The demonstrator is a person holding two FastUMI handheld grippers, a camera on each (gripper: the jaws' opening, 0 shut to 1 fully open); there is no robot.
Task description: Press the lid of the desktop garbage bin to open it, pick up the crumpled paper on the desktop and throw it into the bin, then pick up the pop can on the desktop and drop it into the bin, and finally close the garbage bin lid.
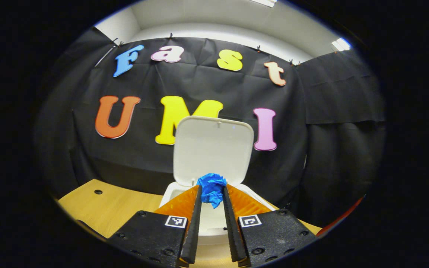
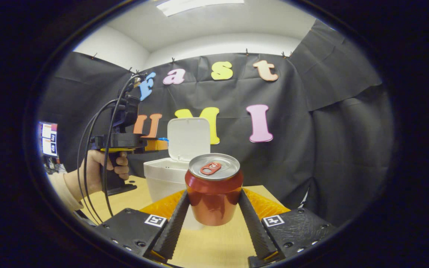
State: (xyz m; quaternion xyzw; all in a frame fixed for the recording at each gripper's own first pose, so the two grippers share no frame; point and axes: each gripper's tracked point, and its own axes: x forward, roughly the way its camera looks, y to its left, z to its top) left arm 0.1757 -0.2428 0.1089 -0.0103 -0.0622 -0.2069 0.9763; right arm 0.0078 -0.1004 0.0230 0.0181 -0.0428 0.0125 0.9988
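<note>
Currently the left gripper (image 1: 212, 193) pinches the soft, light crumpled paper (image 1: 212, 189) above the open bin (image 1: 214, 219) near the worktop's (image 2: 207, 245) far edge, while the right gripper (image 2: 213, 203) clamps the thin-walled, dentable, slippery pop can (image 2: 213, 193) mid-body.

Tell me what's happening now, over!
Left gripper shut on blue paper above open bin. Right gripper shut on can. Nothing blocking.
</note>
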